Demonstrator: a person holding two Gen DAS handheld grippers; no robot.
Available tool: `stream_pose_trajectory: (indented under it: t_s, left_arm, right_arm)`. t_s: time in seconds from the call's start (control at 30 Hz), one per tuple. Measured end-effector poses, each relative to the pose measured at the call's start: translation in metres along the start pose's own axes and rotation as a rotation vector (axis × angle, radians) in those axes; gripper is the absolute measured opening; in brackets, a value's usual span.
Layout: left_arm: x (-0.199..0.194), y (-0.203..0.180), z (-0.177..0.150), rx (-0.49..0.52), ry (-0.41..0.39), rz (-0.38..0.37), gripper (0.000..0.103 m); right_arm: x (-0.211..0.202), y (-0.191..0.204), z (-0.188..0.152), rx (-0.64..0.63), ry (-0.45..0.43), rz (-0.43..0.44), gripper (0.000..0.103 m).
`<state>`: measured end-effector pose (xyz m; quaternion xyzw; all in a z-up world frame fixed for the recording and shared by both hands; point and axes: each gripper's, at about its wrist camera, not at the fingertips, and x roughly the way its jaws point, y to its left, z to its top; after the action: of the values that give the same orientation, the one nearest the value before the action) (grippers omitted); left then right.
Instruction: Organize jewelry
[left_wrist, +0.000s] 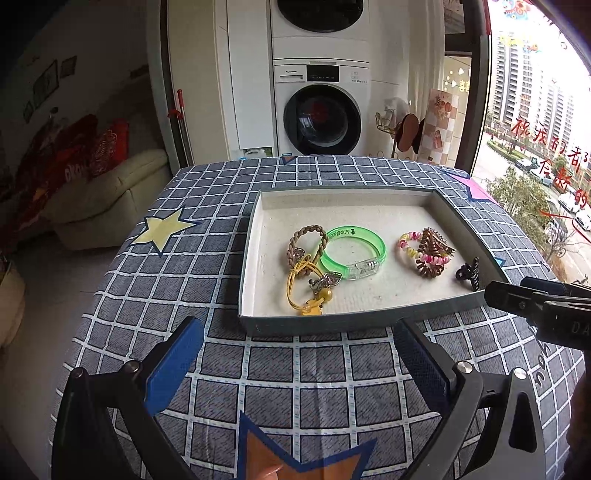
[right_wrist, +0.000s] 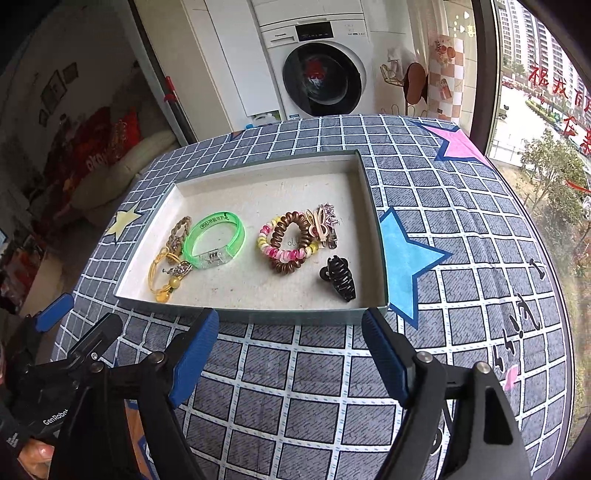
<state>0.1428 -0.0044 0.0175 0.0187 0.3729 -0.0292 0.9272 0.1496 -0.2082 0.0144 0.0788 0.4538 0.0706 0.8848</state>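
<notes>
Right wrist — left hand-held gripper (right_wrist: 55, 317) reads "GenRobot" | both hand-held grippers wide, empty

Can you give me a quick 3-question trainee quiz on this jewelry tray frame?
1. True or false: the green bangle lies inside the tray.
2. Which item sits nearest the tray's front right corner? A) black claw clip B) yellow hair tie C) braided band
3. Are the left tongs and right tongs holding anything?

Key: 1 true; 2 A; 3 no, both are open and empty, over the tablecloth in front of the tray.
</notes>
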Motion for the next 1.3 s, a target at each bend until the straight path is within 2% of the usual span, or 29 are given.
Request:
stream_pose_trajectory:
  t_s: [0.13, 0.17, 0.3, 0.73, 1.07, 1.3]
  left_arm:
    - [-0.010, 0.000, -0.012, -0.005, 0.001, 0.010, 0.103]
    - [-0.012, 0.000, -0.014, -0.006, 0.000, 0.013, 0.103]
    - [-0.019, 0.000, -0.023, 0.001, -0.005, 0.032, 0.103]
    - [-0.051, -0.005, -0.041, 0.007, -0.060, 0.042, 0.103]
    - [-0.058, -0.010, -0.041, 0.007, -0.095, 0.049, 0.103]
    - [-0.046, -0.004, -0.041, -0.021, -0.074, 0.068, 0.103]
  right_arm:
    - [-0.006, 0.003, -0.014, -0.006, 0.007, -0.017, 0.092]
    - [-0.007, 0.004, -0.017, -0.007, 0.010, -0.018, 0.103]
    - [-0.011, 0.009, -0.033, -0.023, 0.013, -0.032, 0.103]
    - [-0.047, 0.018, -0.070, -0.054, -0.128, -0.115, 0.103]
    - [-0.069, 0.021, -0.074, -0.050, -0.213, -0.133, 0.103]
    - [-0.066, 0.028, -0.071, -0.060, -0.215, -0.140, 0.103]
